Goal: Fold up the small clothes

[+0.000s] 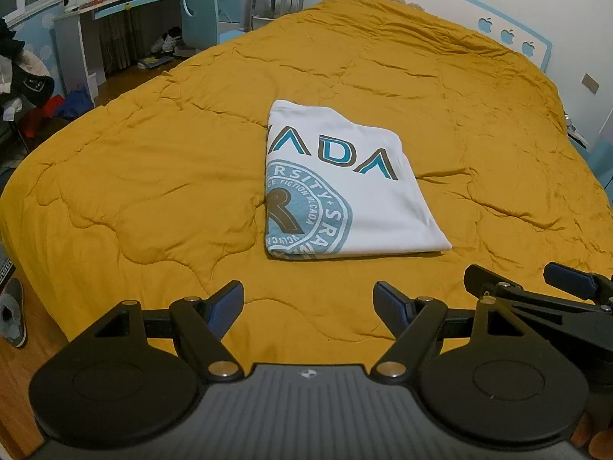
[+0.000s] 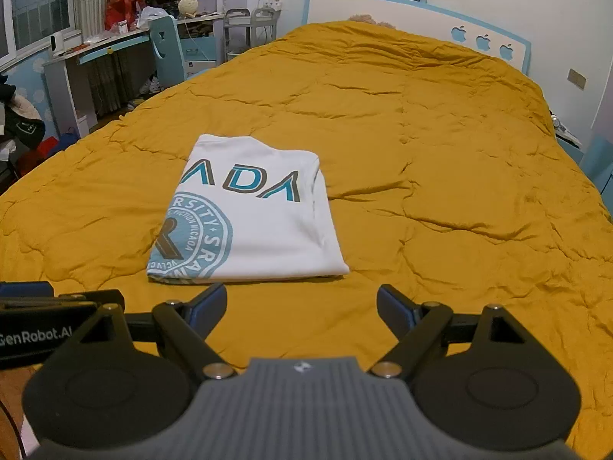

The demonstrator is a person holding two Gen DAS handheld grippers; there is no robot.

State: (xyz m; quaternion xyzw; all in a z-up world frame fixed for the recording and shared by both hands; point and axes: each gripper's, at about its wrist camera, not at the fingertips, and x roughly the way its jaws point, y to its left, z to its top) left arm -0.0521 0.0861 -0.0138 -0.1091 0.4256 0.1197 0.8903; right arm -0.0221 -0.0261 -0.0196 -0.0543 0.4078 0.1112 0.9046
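A white T-shirt (image 1: pixel 345 184) with teal lettering and a round teal emblem is lying folded into a compact rectangle near the middle of the bed, resting flat on a mustard-yellow quilted comforter (image 1: pixel 153 176) that is covering the whole mattress. The left gripper (image 1: pixel 308 303) is hovering over the near edge of the bed with its blue-padded fingers spread wide and nothing between them, the shirt sitting ahead of it and apart from its tips. The right gripper (image 2: pixel 301 303) is likewise standing wide open and holding nothing, with the shirt (image 2: pixel 249 214) lying ahead and slightly to its left, its near hem close to the left fingertip but not touching it. Each gripper is showing at the edge of the other's view, so the two are hanging side by side. Behind the bed, a white headboard (image 2: pixel 402 11) with blue apple cutouts is standing against the wall, and a cluttered desk (image 2: pixel 95 46) with a blue chair (image 2: pixel 164 50) is sitting off to the left.
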